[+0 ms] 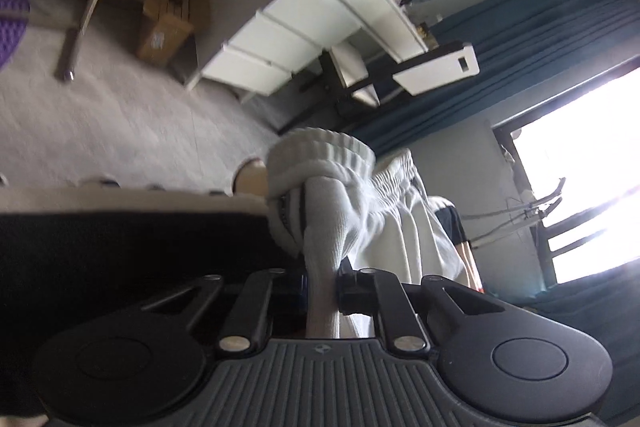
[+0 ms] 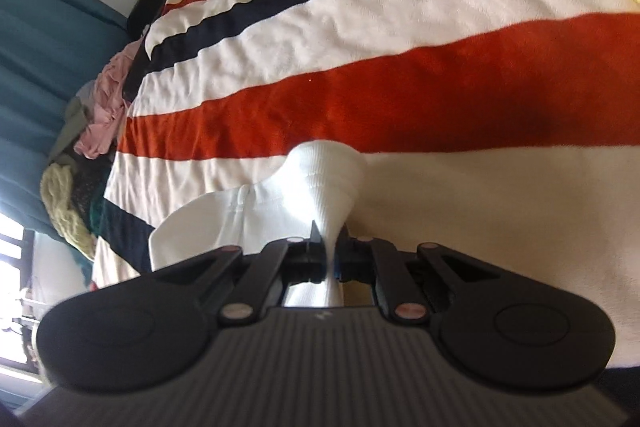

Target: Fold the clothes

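- Left-wrist view: the left gripper (image 1: pixel 322 285), its black jaws drawn together on a bunched fold of a white ribbed-knit garment (image 1: pixel 320 211), holds the cloth clear of the dark surface below; a thick ribbed cuff or hem rolls over just beyond the fingertips, and a gathered elastic band of the same pale fabric trails off to the right of it.
- Right-wrist view: the right gripper (image 2: pixel 329 255), jaws likewise pinched tight on a narrow neck of white ribbed cloth (image 2: pixel 334 183), hangs over a bed cover of broad white, red and navy stripes (image 2: pixel 400 99); the cloth fans out forward from the pinch, and a smoother white panel spreads away to the left of it, lying on or just above the cover; which, cannot be told.
- The relation that counts: each gripper has its piece straight ahead along its own fingers, so the garment's run, in all likelihood, lies between the two hands; whether both hold one garment cannot be told from these views alone; neither hand is the nearer, since both already have hold.
- Judged from this, the fold calls for the two pinched ends to be carried together over the striped cover, the slack hanging below.
- A heap of unfolded clothes, pink, grey and cream (image 2: pixel 96 131), waits at the cover's far left edge beside a teal curtain (image 2: pixel 44 27).
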